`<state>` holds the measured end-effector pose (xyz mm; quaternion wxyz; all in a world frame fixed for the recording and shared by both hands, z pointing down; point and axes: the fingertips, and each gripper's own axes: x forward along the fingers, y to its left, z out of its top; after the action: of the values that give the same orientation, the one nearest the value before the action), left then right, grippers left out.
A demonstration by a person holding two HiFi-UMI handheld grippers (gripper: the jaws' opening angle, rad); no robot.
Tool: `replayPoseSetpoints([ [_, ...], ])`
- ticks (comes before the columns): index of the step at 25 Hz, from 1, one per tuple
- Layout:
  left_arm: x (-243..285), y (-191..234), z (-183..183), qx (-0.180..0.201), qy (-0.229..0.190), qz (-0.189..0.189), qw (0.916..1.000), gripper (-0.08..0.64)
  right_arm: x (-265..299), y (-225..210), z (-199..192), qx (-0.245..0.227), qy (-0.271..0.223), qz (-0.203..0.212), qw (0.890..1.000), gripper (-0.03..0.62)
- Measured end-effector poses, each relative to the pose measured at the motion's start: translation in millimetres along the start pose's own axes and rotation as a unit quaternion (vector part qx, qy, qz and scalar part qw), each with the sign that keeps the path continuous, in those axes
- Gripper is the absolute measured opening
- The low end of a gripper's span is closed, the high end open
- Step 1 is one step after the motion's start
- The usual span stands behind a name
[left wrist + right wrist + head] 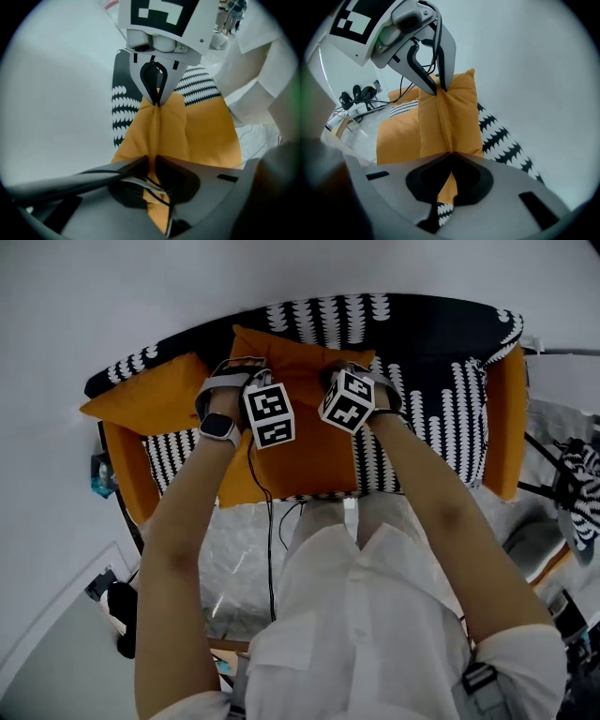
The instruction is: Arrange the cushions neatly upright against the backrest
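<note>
Left claw point(152, 161) and right claw point(451, 154) are each clamped on a thin fabric fold of the middle cushion point(309, 451), at its 12 o'clock edge by the backrest point(422, 324). Risk: a fold slips and the cushion flops flat, or knocks the 9 o'clock cushion point(141, 399).

Blocked behind: white wall point(112, 296) close behind backrest point(394, 320). Crowded at left: orange side cushion point(141, 395) slumped over the sofa's end, just beside gripped middle cushion point(300, 442). Open at right: bare patterned seat point(436, 418) up to orange end panel point(506, 418). Cluttered past that panel. Crossed in front by hanging cable point(270, 521).
</note>
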<state>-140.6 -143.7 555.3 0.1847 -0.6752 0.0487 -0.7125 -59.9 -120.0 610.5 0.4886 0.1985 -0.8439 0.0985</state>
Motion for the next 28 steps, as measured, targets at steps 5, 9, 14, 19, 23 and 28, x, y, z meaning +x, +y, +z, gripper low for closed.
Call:
replayPoseSetpoints([
  [5,9.8,12.3,133.0,-0.042,-0.069,0.002,0.9967,0.058,-56.9,-59.1,-114.8,-0.035,0.064,-0.036,0.997,0.014],
  [9,22.2,27.5,243.9,-0.062,-0.114,0.01,0.9915,0.057,-99.9,-111.8,-209.6,-0.056,0.115,-0.07,0.989,0.014],
  [14,37.5,49.9,361.5,-0.083,-0.148,0.023,0.9852,0.052,-141.9,-174.1,-309.5,-0.071,0.168,-0.107,0.978,0.014],
  [19,71.6,62.4,433.4,-0.119,-0.16,0.029,0.9796,0.051,-150.7,-214.5,-376.2,-0.086,0.195,-0.129,0.969,0.014],
  [23,113.6,52.8,457.3,-0.126,-0.15,0.034,0.98,0.052,-121.3,-221.6,-417.3,-0.08,0.206,-0.13,0.967,0.015],
  [28,165.0,28.9,469.2,-0.156,-0.133,0.028,0.9783,0.055,-78.7,-213.6,-453.4,-0.082,0.224,-0.117,0.964,0.015],
])
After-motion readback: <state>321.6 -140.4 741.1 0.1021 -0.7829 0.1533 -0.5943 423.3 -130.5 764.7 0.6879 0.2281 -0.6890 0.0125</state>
